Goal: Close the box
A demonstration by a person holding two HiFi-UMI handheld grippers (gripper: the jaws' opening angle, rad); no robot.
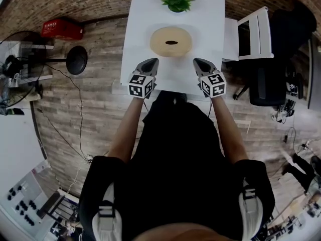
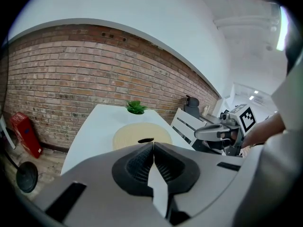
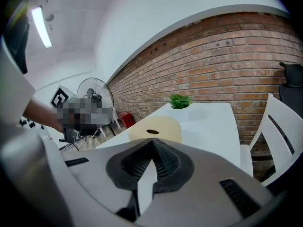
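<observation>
Beige round box [image 1: 171, 41] just ahead of fingers. Left gripper [image 1: 152, 61], right gripper [image 1: 197, 61]: fingers together, empty. Approach both sides evenly; press top squarely, avoid shoving across desk [image 1: 205, 14].

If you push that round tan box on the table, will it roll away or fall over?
Probably not. The box looks low and wide and sits flat on the table, so it would likely slide rather than roll or tip. The tabletop looks smooth, so it may slide easily.
</observation>
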